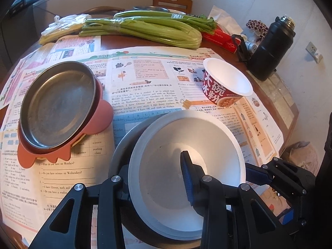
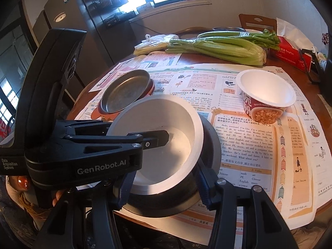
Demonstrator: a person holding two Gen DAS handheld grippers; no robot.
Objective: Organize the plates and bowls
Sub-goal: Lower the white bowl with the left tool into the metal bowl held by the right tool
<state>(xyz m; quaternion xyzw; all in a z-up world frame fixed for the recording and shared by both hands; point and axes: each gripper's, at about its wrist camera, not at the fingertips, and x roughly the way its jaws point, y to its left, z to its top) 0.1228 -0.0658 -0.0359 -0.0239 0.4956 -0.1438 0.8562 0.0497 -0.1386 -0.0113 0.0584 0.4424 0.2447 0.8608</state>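
Left wrist view, risk check.

A: Your left claw [image 1: 155, 166] is nearly closed on the wall of the white bowl [image 1: 186, 137], one finger inside and the other hidden behind the rim. The bowl sits nested in the grey metal bowl [image 1: 119, 151], near the front of the desk [image 1: 108, 41], and it looks tilted there. What worries you?

B: That pinch. It is a thin hold on one wall only. If you lift or twist, I judge the bowl could pivot on the pads and slip out.

A: And your right claw [image 2: 164, 186]?

B: Its jaws stand partly apart, astride the metal bowl's near side. I cannot tell whether the pads press on it. If they don't, pushing on the white bowl may drag the metal one across the worksheets [image 1: 141, 95], and paper slides easily.

A: Neighbours?

B: The steel plate [image 1: 58, 108] on the pink dish [image 1: 103, 116] lies just beside on the left. The noodle cup [image 1: 226, 83] stands near, behind and to the right. It is light, so a swung rim would probably tip it.

A: The two claws are also close together, so your fingers could clash.
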